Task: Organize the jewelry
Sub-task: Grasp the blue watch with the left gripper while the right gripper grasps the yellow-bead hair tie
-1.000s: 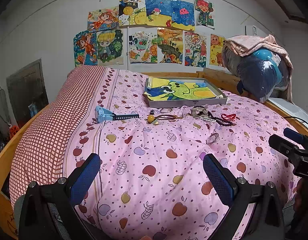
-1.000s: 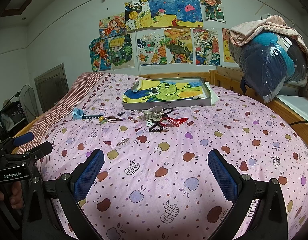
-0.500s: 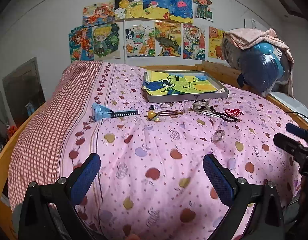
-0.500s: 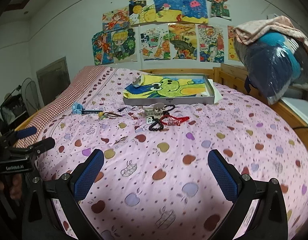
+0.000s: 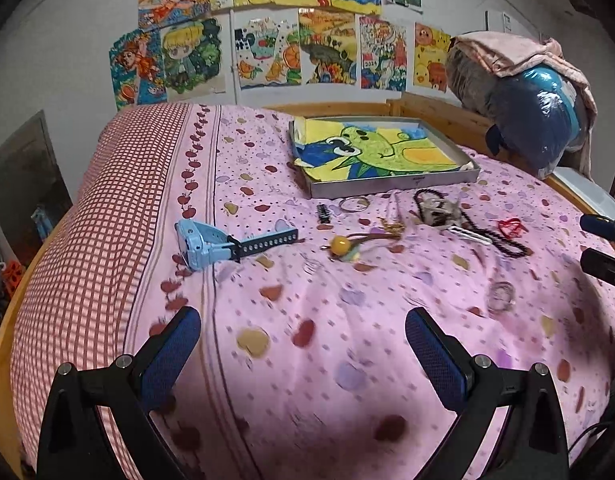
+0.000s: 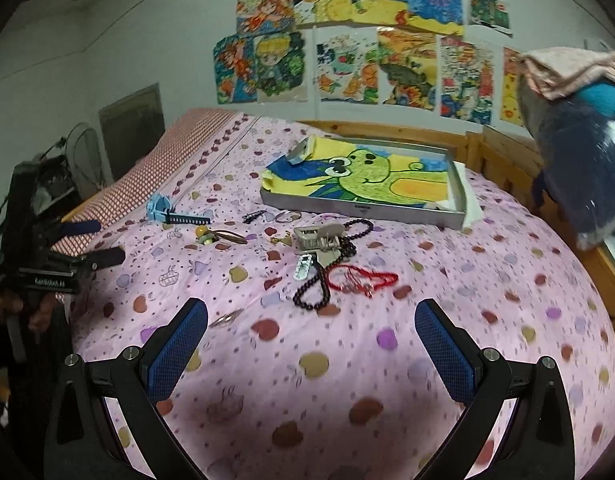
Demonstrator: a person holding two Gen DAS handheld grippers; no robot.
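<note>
Jewelry lies scattered on a pink fruit-print quilt point(image 5: 307, 360). A light blue watch point(image 5: 211, 246) lies at the left, with a yellow bead charm point(image 5: 341, 245), a silver ring point(image 5: 353, 204), a black hair clip point(image 5: 323, 213), a grey claw clip point(image 6: 317, 236), black beads point(image 6: 313, 294), a red cord point(image 6: 363, 280) and a clear bangle point(image 5: 500, 295) to its right. A grey shallow tray point(image 6: 363, 210) with a green cartoon picture sits behind them. My left gripper point(image 5: 303, 356) and right gripper point(image 6: 311, 348) both hover open over the near quilt, holding nothing.
A red checked pillow point(image 5: 107, 216) runs along the left side. A wooden bed frame point(image 6: 503, 148) borders the far and right edges. A blue bundle under a pink cloth point(image 5: 539, 120) sits at the back right. Drawings cover the wall point(image 5: 267, 40).
Both grippers have risen and tilted down, moving forward over the quilt, so the jewelry appears nearer and lower in each view. Nothing on the bed has shifted.
</note>
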